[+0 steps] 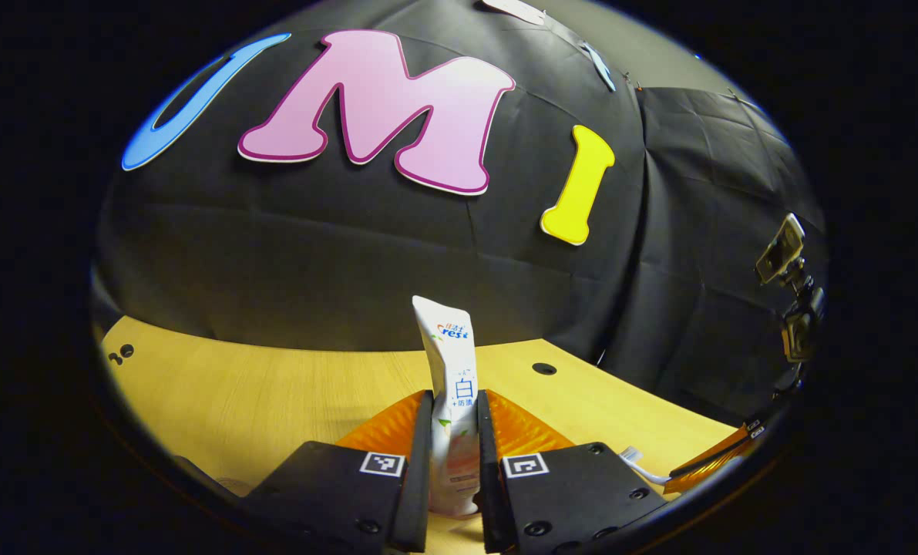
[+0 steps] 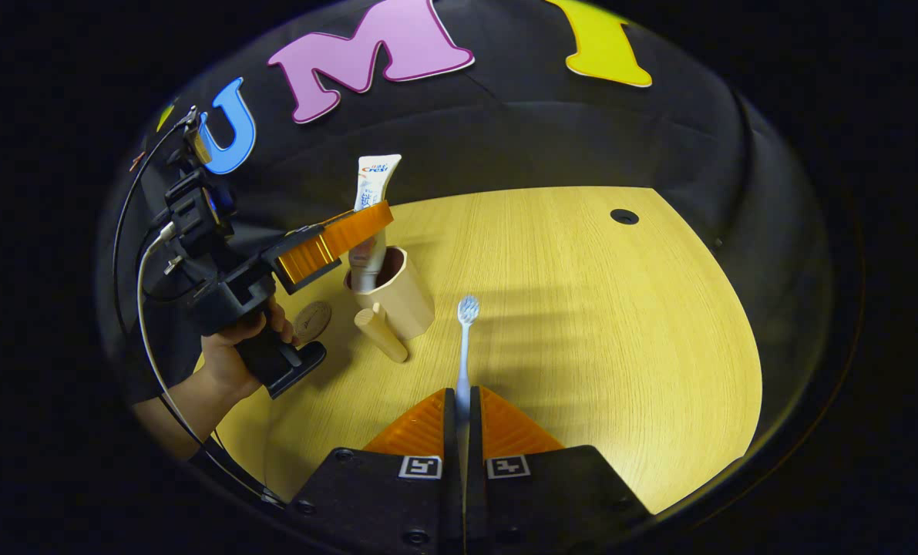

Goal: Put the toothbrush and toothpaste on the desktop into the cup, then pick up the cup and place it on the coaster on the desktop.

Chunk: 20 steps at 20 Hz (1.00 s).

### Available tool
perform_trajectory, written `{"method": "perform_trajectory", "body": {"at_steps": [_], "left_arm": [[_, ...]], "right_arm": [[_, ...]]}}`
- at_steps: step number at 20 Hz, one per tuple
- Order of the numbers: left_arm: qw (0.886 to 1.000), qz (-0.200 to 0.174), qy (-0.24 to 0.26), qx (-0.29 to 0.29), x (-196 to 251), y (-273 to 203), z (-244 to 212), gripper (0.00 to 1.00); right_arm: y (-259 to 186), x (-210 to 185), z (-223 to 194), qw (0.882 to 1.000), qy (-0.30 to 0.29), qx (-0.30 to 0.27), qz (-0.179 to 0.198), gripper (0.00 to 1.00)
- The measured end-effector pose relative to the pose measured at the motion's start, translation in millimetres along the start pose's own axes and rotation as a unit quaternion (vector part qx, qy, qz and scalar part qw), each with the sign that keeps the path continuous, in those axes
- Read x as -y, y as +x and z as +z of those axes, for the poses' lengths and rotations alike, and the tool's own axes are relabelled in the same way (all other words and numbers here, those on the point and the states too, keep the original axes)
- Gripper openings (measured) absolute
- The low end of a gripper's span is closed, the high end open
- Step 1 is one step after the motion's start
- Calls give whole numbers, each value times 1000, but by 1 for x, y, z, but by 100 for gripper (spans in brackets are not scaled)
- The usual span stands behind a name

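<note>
Right gripper view, left to right. A hand (image 2: 231, 351) holds the left claw (image 2: 370, 218), clamped on the toothpaste (image 2: 372, 181). The tube stands upright with its lower end already inside the cup (image 2: 397, 293). The cup stands on the worktop (image 2: 582, 308) with a wooden handle sticking out toward the camera. The round coaster (image 2: 312, 320) lies just left of the cup, apart from it.

Centre: right claw (image 2: 462, 420) is together on the toothbrush (image 2: 465, 339), gripped near the tail, head pointing forward, to the right of the cup. Can't tell if the brush is lifted clear or touching the wood.

Left gripper view: left claw (image 1: 455, 455) pinches the toothpaste (image 1: 451, 362) at mid-body, crimped end up. Another gripper (image 1: 724, 455) sits at the far right edge.

Step in hand, my read: dropping the toothpaste in. To do it well, keep the tube vertical, lower until the cap is well below the rim, then part the fingers. Withdraw straight up so the claw doesn't knock the cup over. Keep the toothbrush back until the left claw is out.
</note>
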State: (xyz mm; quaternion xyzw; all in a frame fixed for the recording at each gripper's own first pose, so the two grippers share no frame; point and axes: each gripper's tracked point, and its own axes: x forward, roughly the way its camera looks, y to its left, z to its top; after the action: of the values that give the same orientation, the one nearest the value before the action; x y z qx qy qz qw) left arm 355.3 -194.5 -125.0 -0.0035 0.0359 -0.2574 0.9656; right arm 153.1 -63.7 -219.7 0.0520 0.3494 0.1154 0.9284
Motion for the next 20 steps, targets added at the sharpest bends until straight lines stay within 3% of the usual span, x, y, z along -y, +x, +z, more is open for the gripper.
{"method": "perform_trajectory", "body": {"at_steps": [2, 3, 5, 8, 9, 10, 11, 16, 20], "left_arm": [[1000, 3, 1, -4, -3, -7, 1, 35], [1000, 6, 0, -6, -2, -10, -2, 47], [1000, 25, 4, 1, -9, -24, 2, 53], [999, 51, 2, 0, -13, -59, 7, 100], [998, 62, -7, -6, -14, -72, 5, 100], [997, 72, -21, -12, -14, -88, 0, 92], [997, 76, -32, -14, -8, -104, -5, 98], [993, 79, -62, -64, 26, -172, -45, 98], [990, 78, -91, -76, 38, -208, -50, 98]], "right_arm": [[-1, -3, 0, 1000, -3, 2, 2, 6], [-2, -4, 0, 1000, -2, 4, 4, 6], [-3, -6, 8, 1000, 3, 13, 8, 6], [-3, -8, 35, 999, 3, 39, 14, 6], [-1, -9, 46, 999, 2, 51, 16, 6], [0, -11, 56, 998, 1, 63, 19, 6], [3, -13, 67, 997, 1, 73, 23, 6], [7, -35, 115, 991, -5, 128, 42, 6], [6, -60, 141, 983, -11, 169, 74, 6]]}}
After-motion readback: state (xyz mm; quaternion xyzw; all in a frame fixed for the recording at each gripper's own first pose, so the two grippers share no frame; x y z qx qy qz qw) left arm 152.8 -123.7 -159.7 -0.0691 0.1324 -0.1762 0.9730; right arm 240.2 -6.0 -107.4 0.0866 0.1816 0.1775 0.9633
